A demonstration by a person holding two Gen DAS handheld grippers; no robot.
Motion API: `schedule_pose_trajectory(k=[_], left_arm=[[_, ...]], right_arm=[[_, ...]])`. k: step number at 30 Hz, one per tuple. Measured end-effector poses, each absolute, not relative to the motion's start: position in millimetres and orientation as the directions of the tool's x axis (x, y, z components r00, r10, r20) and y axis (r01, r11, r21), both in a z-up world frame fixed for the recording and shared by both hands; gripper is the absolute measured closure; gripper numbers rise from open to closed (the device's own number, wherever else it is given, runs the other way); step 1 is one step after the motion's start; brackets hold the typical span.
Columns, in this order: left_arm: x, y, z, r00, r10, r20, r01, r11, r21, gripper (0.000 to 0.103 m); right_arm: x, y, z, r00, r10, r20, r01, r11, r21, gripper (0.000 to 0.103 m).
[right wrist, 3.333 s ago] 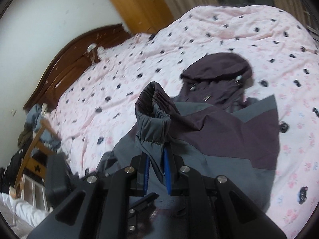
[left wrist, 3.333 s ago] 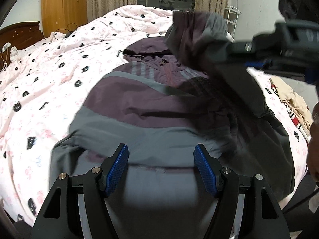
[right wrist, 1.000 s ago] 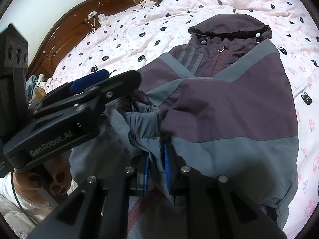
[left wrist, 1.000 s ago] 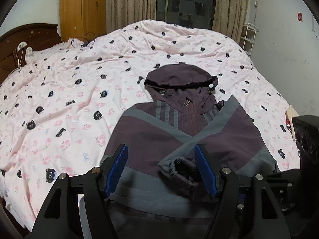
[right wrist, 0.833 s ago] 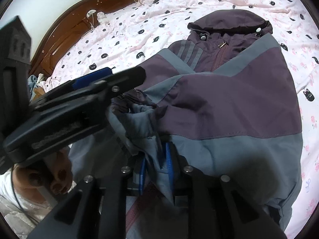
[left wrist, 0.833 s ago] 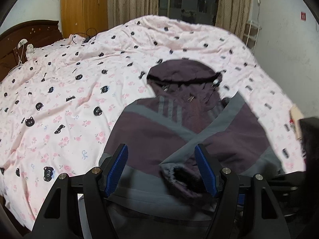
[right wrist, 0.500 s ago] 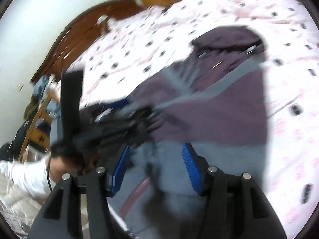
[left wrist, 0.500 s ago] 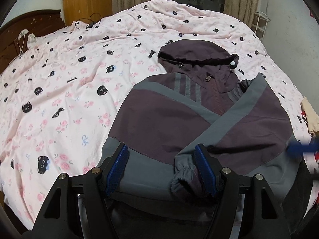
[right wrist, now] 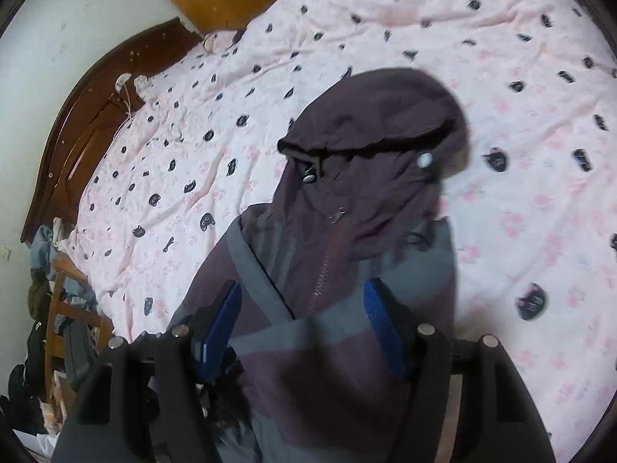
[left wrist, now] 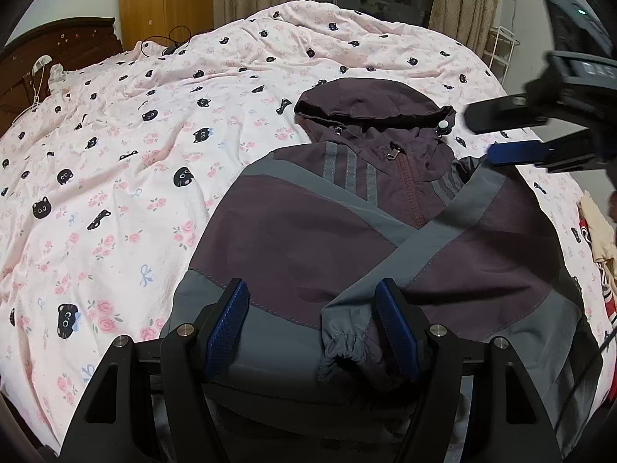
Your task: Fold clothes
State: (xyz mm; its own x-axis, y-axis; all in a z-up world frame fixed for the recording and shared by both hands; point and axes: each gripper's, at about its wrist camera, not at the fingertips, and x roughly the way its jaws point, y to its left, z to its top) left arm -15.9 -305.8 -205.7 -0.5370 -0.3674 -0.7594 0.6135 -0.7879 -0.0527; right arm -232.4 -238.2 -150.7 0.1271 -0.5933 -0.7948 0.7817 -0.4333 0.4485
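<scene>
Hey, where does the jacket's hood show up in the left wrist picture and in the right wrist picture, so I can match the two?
Left wrist view: the hood lies right of centre in the upper half, at the far end of the jacket.
Right wrist view: the hood sits near the middle, above centre, slightly blurred.
Shared landmark: the dark wooden headboard at the left edge of both.

Count: one hooded jacket (left wrist: 385, 231), one patterned bedspread (left wrist: 135, 146), two grippers, left (left wrist: 312, 324) and right (right wrist: 300, 320), one wooden headboard (right wrist: 96, 123).
</scene>
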Motion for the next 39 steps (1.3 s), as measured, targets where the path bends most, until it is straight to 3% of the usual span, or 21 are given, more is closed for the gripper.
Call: schedule_pose_trajectory(k=[11,26,39], left_arm=[[-19,-305,-209,-0.537,-0.367,-0.759,0.613,-0.788,-0.053,0.039],[-24,-304,-212,-0.524,-0.374,-0.765,0.614,-0.788,-0.036,0.039],[-26,-303,-212,-0.522,-0.378,-0.765,0.616,-0.788,-0.031,0.039]], right_arm=[[-245,-241,-182,0.049,-0.473,-0.88,0.805,-0.503,0.315,0.036],[-265,-241,-201,-0.063,-0.372,-0.926,0.826,-0.54,0.161,0.036],[-268,-199,-166,-0.225,-0.433,-0.873,0.812,-0.579,0.078,0.034]])
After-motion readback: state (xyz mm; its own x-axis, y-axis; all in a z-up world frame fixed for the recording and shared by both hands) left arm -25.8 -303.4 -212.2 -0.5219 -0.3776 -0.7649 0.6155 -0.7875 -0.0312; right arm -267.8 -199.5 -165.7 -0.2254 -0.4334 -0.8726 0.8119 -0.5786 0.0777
